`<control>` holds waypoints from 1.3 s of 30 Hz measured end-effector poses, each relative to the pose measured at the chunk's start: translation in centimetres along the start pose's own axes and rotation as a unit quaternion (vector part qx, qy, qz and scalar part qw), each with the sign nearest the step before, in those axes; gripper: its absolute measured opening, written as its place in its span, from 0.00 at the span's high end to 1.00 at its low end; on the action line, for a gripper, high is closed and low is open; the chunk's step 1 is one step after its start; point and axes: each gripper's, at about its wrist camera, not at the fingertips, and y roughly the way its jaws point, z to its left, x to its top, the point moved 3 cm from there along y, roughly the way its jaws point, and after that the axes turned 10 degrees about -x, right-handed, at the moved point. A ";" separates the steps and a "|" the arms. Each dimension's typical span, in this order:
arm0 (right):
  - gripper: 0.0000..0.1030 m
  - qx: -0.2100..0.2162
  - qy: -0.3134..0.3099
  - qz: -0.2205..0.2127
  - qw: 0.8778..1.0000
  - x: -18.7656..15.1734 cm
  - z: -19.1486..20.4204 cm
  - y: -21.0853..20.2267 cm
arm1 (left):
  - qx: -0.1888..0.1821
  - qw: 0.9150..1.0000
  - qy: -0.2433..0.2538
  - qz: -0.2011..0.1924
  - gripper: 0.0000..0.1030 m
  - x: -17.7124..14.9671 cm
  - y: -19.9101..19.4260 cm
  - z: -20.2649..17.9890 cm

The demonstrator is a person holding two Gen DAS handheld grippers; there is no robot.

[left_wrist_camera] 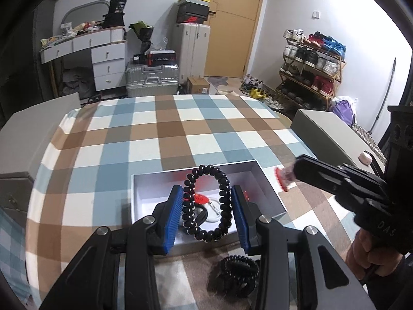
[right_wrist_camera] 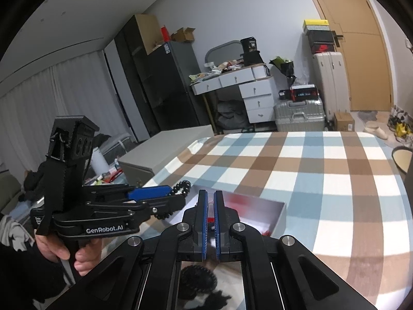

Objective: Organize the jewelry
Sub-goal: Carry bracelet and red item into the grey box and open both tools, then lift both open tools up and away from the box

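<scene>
My left gripper (left_wrist_camera: 206,204) is shut on a black spiral hair tie (left_wrist_camera: 206,201), holding it as a loop above the open white box (left_wrist_camera: 268,188) on the checked table. The box holds a red item (left_wrist_camera: 201,198) and white pieces. My right gripper (right_wrist_camera: 211,206) is shut on a red and clear hair clip (left_wrist_camera: 282,178), just right of the box's far right corner. In the right wrist view the clip (right_wrist_camera: 211,218) shows between the blue pads, and the left gripper (right_wrist_camera: 155,196) with its hair tie (right_wrist_camera: 180,187) is at left.
Another black spiral hair tie (left_wrist_camera: 237,271) lies on the checked tablecloth (left_wrist_camera: 180,129) in front of the box. A grey box (left_wrist_camera: 333,134) stands at the table's right, another grey box (right_wrist_camera: 160,149) at its left. Suitcases, drawers and a shoe rack stand beyond.
</scene>
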 end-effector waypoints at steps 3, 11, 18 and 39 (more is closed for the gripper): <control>0.96 -0.004 0.004 -0.002 1.000 0.1 -0.5 1.2 | -0.008 1.000 0.001 0.004 0.69 0.2 0.7 0.0; 0.96 -0.006 0.026 0.010 1.000 0.1 -1.9 4.0 | -0.021 1.000 0.000 0.014 0.69 0.4 2.3 0.4; 0.96 -0.013 0.031 0.030 0.999 -0.6 -2.5 6.0 | -0.034 0.999 -0.004 0.028 0.68 0.2 3.5 0.8; 0.57 -0.022 0.070 0.033 0.997 -0.9 -3.9 4.9 | -0.024 0.999 0.001 0.027 0.37 0.1 2.6 0.9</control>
